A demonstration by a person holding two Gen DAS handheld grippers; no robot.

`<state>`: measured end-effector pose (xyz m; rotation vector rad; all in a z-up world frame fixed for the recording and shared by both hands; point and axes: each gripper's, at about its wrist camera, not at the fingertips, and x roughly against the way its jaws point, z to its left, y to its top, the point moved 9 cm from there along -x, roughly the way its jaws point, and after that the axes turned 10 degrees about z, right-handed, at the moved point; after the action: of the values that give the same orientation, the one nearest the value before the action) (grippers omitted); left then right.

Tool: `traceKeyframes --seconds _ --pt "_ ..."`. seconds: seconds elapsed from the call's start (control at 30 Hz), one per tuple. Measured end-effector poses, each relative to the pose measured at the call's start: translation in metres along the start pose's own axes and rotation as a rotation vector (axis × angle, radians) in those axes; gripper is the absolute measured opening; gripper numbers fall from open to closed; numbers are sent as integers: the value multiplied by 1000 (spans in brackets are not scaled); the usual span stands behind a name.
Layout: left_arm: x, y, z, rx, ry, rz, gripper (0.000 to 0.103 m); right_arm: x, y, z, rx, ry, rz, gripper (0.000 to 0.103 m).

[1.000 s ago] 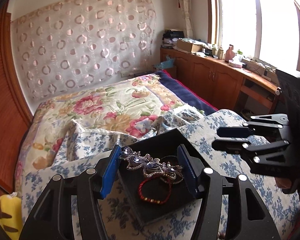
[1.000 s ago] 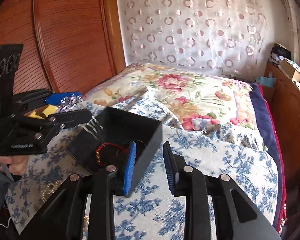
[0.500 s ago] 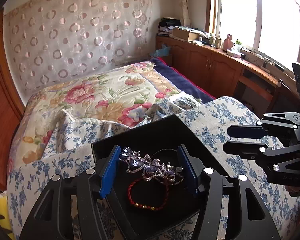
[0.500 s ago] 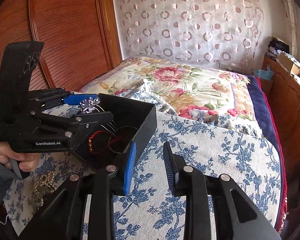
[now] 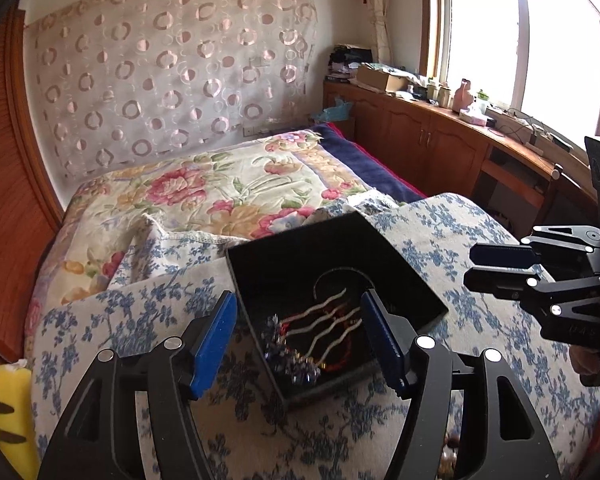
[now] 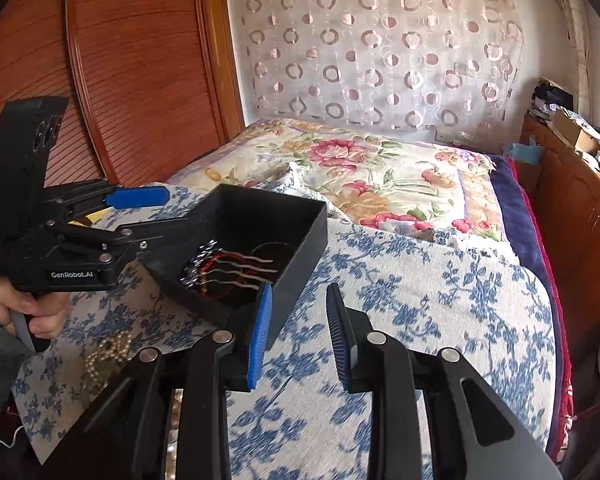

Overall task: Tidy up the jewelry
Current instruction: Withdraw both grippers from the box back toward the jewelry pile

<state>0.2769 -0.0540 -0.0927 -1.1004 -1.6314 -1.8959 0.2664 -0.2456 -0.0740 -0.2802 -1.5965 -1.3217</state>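
My left claw (image 5: 298,338) has just spread wider and stands released over the black box (image 5: 384,264) on the bed; the hair comb (image 5: 296,354) lies inside, atop the red bracelet (image 5: 340,360). My right claw (image 6: 298,332), half-spread and empty, sits beside the box's near corner. A careless nudge could tip it, spilling everything.

The top of the black box (image 5: 332,256) is left open, so its inside can be reached from above. The way down is partly taken by the left gripper (image 5: 300,330), whose jaws, just widened and empty, are spread over the near corner. The floor is crowded with a comb (image 5: 300,344) and a red bracelet (image 5: 340,362). Bare floral cloth (image 6: 440,320) is offered beside the box; pearls (image 6: 108,356) are found by the left hand (image 6: 32,312).
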Motion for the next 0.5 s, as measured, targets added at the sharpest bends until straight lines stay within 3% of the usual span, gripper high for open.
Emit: traceKeyframes --seconds 0.5 --pt "42 -81 6 55 27 23 62 5 -51 53 30 46 39 30"
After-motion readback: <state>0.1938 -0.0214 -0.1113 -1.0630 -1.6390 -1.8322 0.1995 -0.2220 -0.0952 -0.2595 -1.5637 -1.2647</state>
